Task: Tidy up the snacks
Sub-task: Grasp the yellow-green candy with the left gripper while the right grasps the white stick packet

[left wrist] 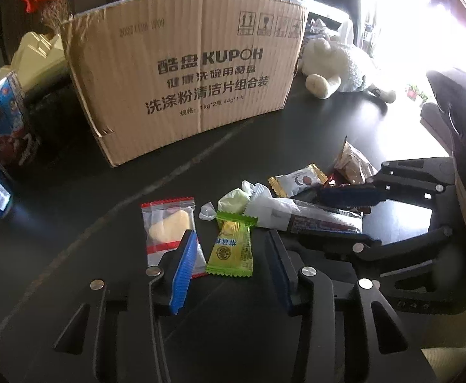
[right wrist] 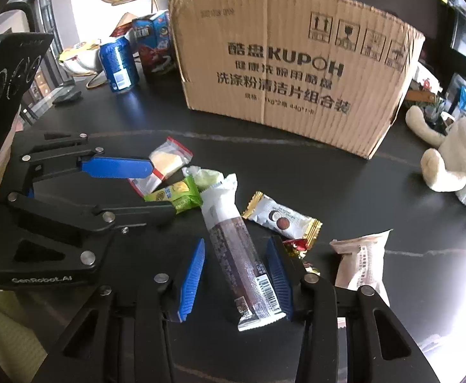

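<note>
The long dark snack bar (right wrist: 244,265) lies on the black table (right wrist: 392,198) low in the right wrist view, between the blue pads of the right gripper (right wrist: 237,274); its barcode end sits against the right pad, a gap shows at the left pad, so the fingers stand partly open with no firm hold visible. Its long axis runs from the lower centre of the frame up and slightly left, white crimped end farthest away. In the left wrist view the green candy packet (left wrist: 231,247) lies between the fingers of the left gripper (left wrist: 229,268), touching neither, long axis running up the frame; that gripper holds nothing. Its left pad overlaps the clear red-edged packet (left wrist: 166,223). A gold-edged white packet (right wrist: 282,218) lies right of the bar. The cardboard box (right wrist: 290,76) stands beyond.
</note>
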### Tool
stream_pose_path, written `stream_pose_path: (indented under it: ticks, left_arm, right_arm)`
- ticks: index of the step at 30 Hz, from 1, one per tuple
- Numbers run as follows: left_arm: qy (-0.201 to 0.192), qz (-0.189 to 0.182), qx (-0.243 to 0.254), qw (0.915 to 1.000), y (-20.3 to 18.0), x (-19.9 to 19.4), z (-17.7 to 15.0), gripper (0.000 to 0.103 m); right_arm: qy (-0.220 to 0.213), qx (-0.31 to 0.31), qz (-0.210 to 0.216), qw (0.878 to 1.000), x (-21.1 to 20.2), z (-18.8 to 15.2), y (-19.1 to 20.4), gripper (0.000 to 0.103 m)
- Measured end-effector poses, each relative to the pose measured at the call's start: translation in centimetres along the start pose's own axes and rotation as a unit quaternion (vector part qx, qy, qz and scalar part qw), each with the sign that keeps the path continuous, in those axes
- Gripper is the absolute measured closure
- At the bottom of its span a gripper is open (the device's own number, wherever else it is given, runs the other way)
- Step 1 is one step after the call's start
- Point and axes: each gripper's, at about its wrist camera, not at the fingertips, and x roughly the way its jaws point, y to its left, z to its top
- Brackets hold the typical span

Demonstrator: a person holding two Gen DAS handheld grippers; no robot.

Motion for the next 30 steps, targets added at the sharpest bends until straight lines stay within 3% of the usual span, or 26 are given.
stream_pose_path:
  ticks: [14,17,19,30]
  left_arm:
    - [0.008,-0.004,0.013,0.9999,-0.7,1.8,0.5,0.061]
    - [0.006,0.004,0.011,0.9999,-0.7,1.9,0.5,0.068]
    - [0.009,0.004,0.005,0.9999,-0.5,1.9,0.5,0.079]
    - [-0.012,0.019,-0.025,0.9994,-0.5,-0.3,0.6,0.081]
  right_arm:
    - [0.0,0.028,0.009,1.0,0.5,-0.2,-0.6,0.077]
    - [-0.003,0.032,0.009,0.999,0.4,-0.2,-0.5,0.08]
    - [-0.003,0.039,0.013,0.999,0.4,-0.3,-0.4,0.081]
    - [-0.022,0.076,0.026,0.996,-1.0,-0.5,-0.5,0.082]
